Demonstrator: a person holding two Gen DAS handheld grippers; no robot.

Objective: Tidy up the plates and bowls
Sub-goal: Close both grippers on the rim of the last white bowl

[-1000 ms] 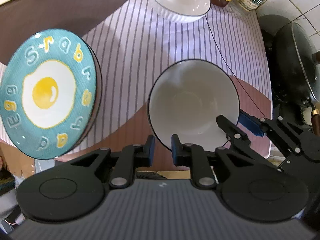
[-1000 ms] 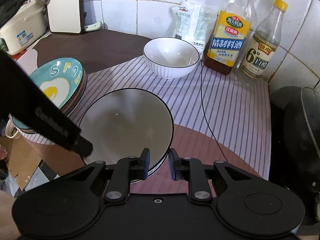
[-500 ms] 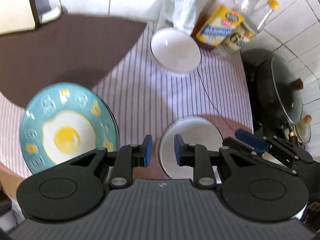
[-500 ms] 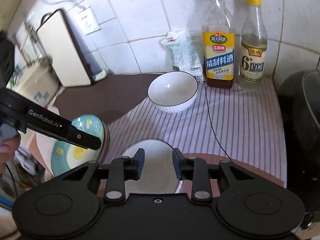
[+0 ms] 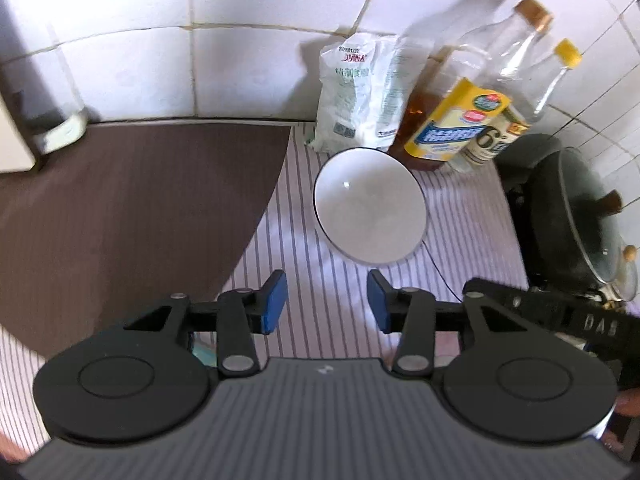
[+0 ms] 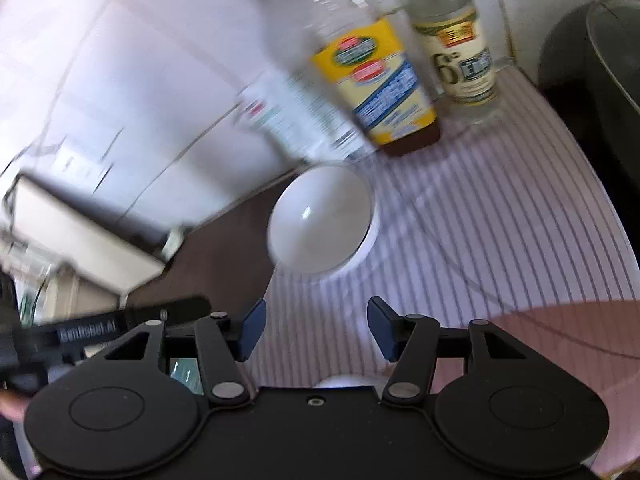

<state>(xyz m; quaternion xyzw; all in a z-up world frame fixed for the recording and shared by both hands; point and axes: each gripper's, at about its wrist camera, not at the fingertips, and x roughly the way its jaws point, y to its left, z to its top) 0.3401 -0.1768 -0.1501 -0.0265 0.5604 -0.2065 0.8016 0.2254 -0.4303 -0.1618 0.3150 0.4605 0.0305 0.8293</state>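
A white bowl with a dark rim (image 5: 368, 204) stands on the striped cloth near the back wall, also seen as the white bowl (image 6: 320, 220) in the right wrist view. My left gripper (image 5: 326, 302) hovers short of it, jaws opening, nothing between the blue pads. My right gripper (image 6: 316, 328) also hangs in front of the bowl, jaws opening and empty. A sliver of the teal plate (image 6: 184, 374) and a white bowl's edge (image 6: 340, 380) show beneath the right gripper's body.
Behind the bowl stand a yellow-labelled bottle (image 5: 452, 128), a clear bottle (image 5: 500, 136) and a white bag (image 5: 360, 92) against the tiled wall. A dark lidded pan (image 5: 572, 216) sits at the right. A brown mat (image 5: 140, 208) covers the left.
Both grippers let go of the large white bowl's rim, opened, and moved up and back toward the far bowl. The large bowl and teal plate dropped out of view beneath them.
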